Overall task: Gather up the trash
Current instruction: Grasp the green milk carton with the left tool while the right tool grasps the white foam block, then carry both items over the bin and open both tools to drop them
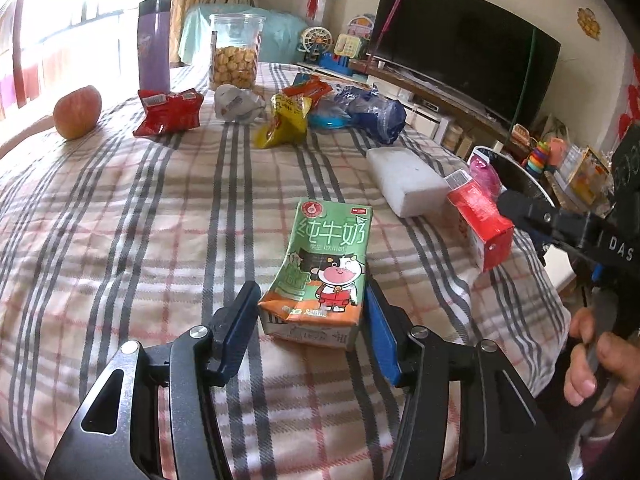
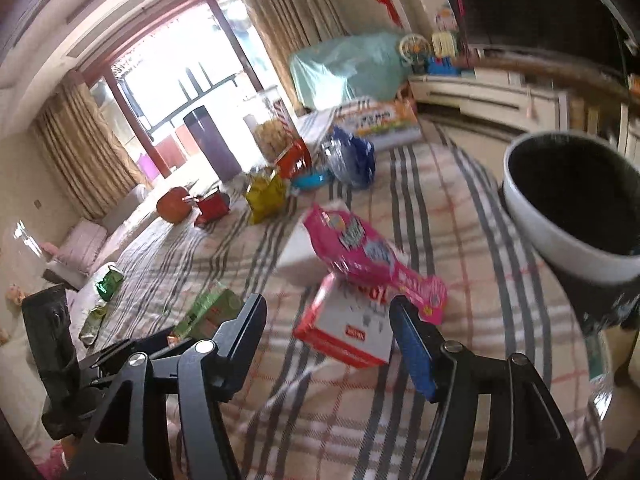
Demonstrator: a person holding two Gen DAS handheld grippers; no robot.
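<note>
1. The left tongs (image 1: 310, 312) stood wide open, one finger on each side of the near end of a green milk carton (image 1: 320, 268); whether either pad touched it could not be told. The carton lay flat on the plaid counter (image 1: 120, 220), in open cloth with free room to its left and ahead.
2. The right tongs (image 2: 328, 320) were also wide open and held nothing. Just ahead of them a red-and-white box (image 2: 346, 330) lay on the counter, with a pink wrapper (image 2: 368, 256) draped over its far end, and a white block (image 2: 296, 252) behind those.
3. A dark, white-rimmed bin (image 2: 560, 236) sat at the counter's right edge, close beside the right tongs.
4. Far across the counter, in a loose row, lay a red packet (image 1: 168, 112), a grey wad (image 1: 236, 102), a yellow bag (image 1: 282, 124) and a blue wrapper (image 1: 376, 114).
5. An apple (image 1: 76, 112) sat near the left edge; a purple flask (image 1: 154, 46) and a cookie jar (image 1: 234, 52) stood at the far edge.
</note>
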